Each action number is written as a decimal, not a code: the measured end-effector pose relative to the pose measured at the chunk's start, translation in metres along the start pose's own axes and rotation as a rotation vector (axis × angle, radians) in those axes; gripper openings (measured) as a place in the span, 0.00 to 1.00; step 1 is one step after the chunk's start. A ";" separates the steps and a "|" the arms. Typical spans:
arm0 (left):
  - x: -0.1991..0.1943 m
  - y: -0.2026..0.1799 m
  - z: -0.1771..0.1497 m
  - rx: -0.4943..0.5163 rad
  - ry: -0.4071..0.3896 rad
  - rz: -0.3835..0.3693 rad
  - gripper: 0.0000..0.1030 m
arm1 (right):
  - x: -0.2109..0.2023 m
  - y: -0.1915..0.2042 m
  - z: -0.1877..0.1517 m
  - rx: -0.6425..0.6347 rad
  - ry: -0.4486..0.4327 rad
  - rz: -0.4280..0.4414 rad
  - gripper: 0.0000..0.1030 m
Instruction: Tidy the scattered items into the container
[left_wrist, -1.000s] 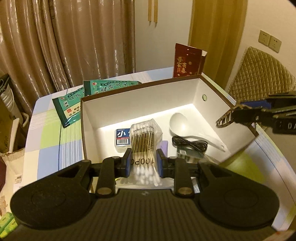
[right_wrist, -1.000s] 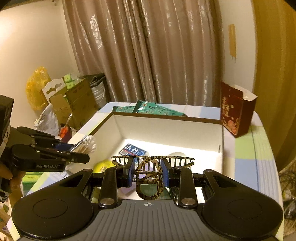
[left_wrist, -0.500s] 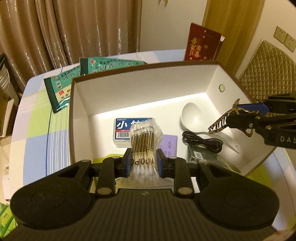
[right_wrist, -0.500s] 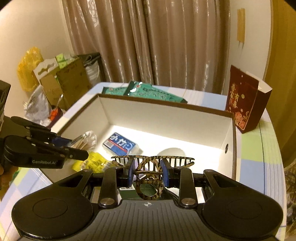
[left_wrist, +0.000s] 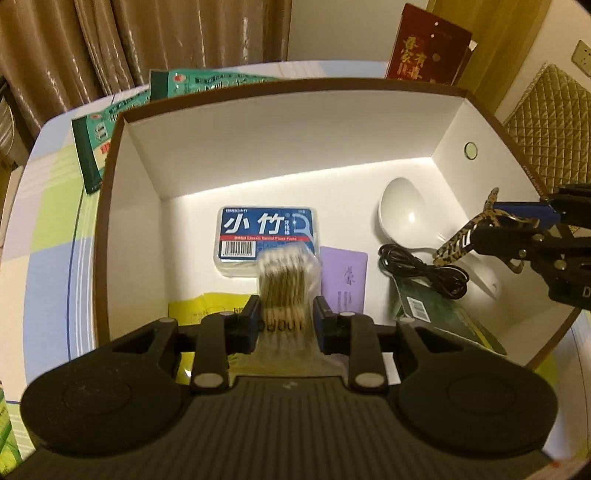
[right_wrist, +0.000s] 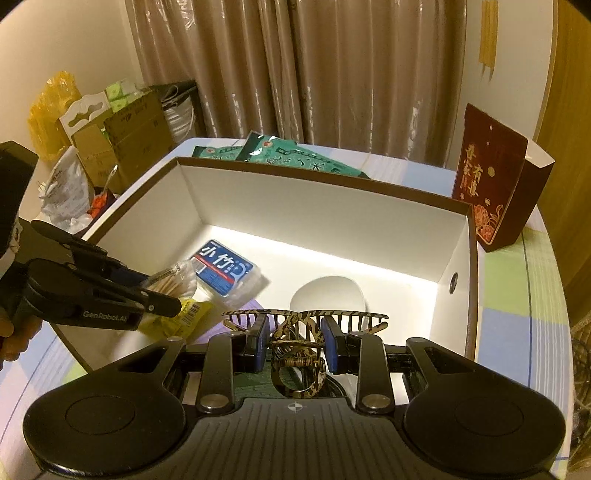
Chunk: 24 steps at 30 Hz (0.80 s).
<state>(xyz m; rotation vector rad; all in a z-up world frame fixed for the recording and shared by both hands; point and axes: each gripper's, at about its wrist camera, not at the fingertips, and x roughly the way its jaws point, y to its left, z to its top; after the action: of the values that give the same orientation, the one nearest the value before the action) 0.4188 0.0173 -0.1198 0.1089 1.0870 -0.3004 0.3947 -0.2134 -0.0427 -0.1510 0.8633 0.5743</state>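
2 grippers hang over the open white box (left_wrist: 140, 155). The left gripper (left_wrist: 286, 317), jaws clamped on a cotton swab pack (left_wrist: 286, 280), sits low center — long axis pointing away. The right gripper (right_wrist: 293, 341) pinches a tortoiseshell hair clip (right_wrist: 304, 321), teeth crosswise. Only the left view shows the black cable (left_wrist: 421, 267).

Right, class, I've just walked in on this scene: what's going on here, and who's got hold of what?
A person is tidying loose items into a white box with two handheld grippers. The left gripper is shut on a pack of cotton swabs, held over the box's near side. The right gripper is shut on a tortoiseshell hair claw, also over the box. Neither item is released yet. Already in the box lie a floss pick box, a white spoon, a black cable and a purple card.
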 end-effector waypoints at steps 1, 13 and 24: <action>0.001 0.000 0.000 -0.001 0.004 0.001 0.26 | 0.001 -0.001 0.000 0.000 0.003 0.000 0.26; 0.000 0.001 0.000 -0.008 -0.003 0.007 0.49 | 0.009 -0.005 -0.006 -0.027 0.045 -0.005 0.27; -0.010 -0.003 0.001 0.011 -0.040 0.024 0.62 | 0.011 0.002 -0.007 -0.096 0.036 -0.025 0.66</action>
<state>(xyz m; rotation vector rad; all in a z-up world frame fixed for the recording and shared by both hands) 0.4147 0.0163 -0.1100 0.1255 1.0440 -0.2858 0.3942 -0.2095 -0.0553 -0.2601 0.8682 0.5913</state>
